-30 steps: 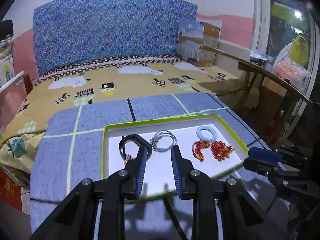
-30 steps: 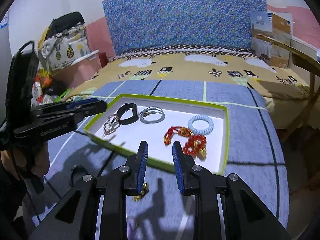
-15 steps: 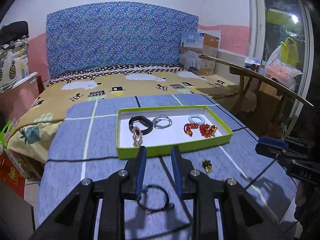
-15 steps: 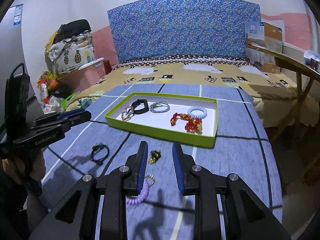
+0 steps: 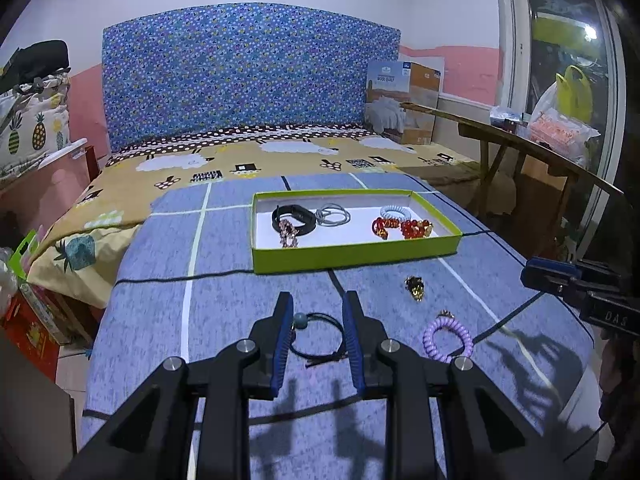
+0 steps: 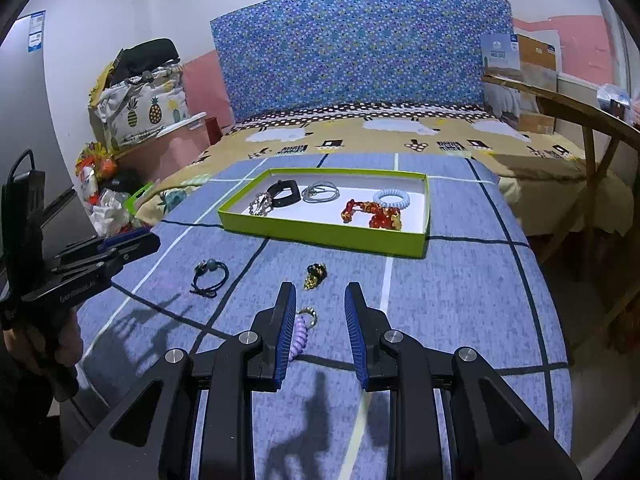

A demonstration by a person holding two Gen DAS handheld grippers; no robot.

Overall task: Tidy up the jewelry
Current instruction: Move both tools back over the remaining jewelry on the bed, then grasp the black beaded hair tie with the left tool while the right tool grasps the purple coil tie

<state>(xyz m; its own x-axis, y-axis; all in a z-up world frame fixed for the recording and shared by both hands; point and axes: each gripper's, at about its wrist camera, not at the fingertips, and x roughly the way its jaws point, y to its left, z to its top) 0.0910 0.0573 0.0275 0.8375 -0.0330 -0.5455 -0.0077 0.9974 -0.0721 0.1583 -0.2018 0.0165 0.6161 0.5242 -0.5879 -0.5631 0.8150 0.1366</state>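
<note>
A green-rimmed tray on the blue checked cloth holds a black band, grey ties, a pale coil and red beads. In front of it lie a black hair tie with a bead, a gold-and-black piece and a purple coil. My left gripper hovers open above the black tie, holding nothing. My right gripper is open, with its left finger partly hiding the purple coil.
The cloth covers a table end in front of a bed with a blue patterned headboard. A wooden bench stands to the right, bags and boxes to the left. A hand grips the left tool's handle.
Both grippers have drawn back from the tray, which now sits farther away. The three loose pieces in front of it have come into view. Jaw gaps are unchanged.
</note>
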